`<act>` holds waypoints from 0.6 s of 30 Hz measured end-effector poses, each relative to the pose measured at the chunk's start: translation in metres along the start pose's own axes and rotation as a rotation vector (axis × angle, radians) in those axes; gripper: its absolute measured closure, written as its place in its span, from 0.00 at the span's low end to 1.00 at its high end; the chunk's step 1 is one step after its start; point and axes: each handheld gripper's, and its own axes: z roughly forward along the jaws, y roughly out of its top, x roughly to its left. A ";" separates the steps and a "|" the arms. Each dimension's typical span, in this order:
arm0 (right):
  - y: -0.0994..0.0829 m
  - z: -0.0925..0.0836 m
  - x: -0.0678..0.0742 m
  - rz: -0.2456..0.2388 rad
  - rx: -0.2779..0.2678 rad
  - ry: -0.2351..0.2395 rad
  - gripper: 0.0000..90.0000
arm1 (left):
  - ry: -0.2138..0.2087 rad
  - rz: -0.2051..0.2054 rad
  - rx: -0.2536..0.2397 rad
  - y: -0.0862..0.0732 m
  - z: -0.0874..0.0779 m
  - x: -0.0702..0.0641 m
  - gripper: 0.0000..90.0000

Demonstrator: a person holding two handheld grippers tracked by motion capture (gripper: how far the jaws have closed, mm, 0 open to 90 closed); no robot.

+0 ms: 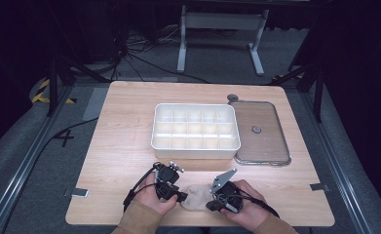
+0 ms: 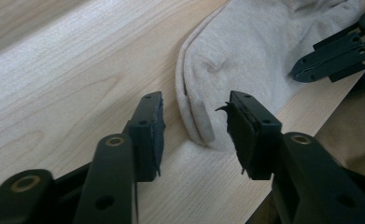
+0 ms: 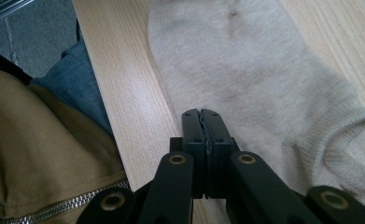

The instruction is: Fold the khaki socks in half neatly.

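High view: a person sits at a pale wooden bench (image 1: 120,146) with a two-jaw gripper in each hand, both near the front edge. Between them lies a small beige sock (image 1: 194,196), flat on the wood, close to the person.

The left gripper (image 1: 182,196) sits at the sock's left end. In the left gripper view its black jaws stand wide apart, one over bare wood and the other beside the sock's rounded edge (image 2: 203,126); the edge lies in the gap but the pads do not press on it. The tip of the other gripper shows at the upper right of that view, resting against the fabric.

The right gripper (image 1: 211,206) is at the sock's right end. In the right gripper view its jaws (image 3: 202,122) are pressed fully together, tips at the sock's near edge (image 3: 264,84). Whether they pinch any fabric cannot be told. A tan zipped jacket (image 3: 35,154) and blue trousers fill the left of that view.

Farther back on the bench stands a white tray (image 1: 196,152) divided into many small compartments. Just to its right lies a clear rectangular lid (image 1: 276,146) with a small round knob at its centre.
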 end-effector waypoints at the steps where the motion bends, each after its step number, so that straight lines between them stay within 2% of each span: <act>1: 0.000 0.000 0.000 -0.001 0.000 0.000 1.00 | -0.006 -0.003 0.002 0.000 0.001 0.000 0.65; 3: 0.000 0.000 0.000 0.002 -0.002 0.003 1.00 | 0.006 0.012 0.034 0.001 0.005 -0.001 0.69; 5: -0.001 0.000 0.000 0.001 -0.006 0.006 1.00 | 0.025 0.028 0.064 0.001 0.010 -0.002 0.68; 7: -0.001 0.000 0.000 0.000 -0.004 0.003 1.00 | 0.013 0.037 0.070 0.001 0.012 -0.002 0.68; 9: -0.001 0.000 0.000 0.001 -0.006 -0.001 1.00 | 0.023 0.044 0.071 0.002 0.012 -0.004 0.69; 12: -0.001 0.000 0.000 -0.001 -0.006 -0.002 1.00 | 0.010 0.048 0.089 0.003 0.014 -0.006 0.79; 15: -0.001 0.000 0.000 -0.003 -0.005 0.001 1.00 | 0.016 0.059 0.096 0.003 0.014 -0.008 0.92; 18: -0.001 0.000 0.000 -0.006 -0.005 0.001 1.00 | 0.019 0.056 0.084 0.003 0.012 -0.008 0.95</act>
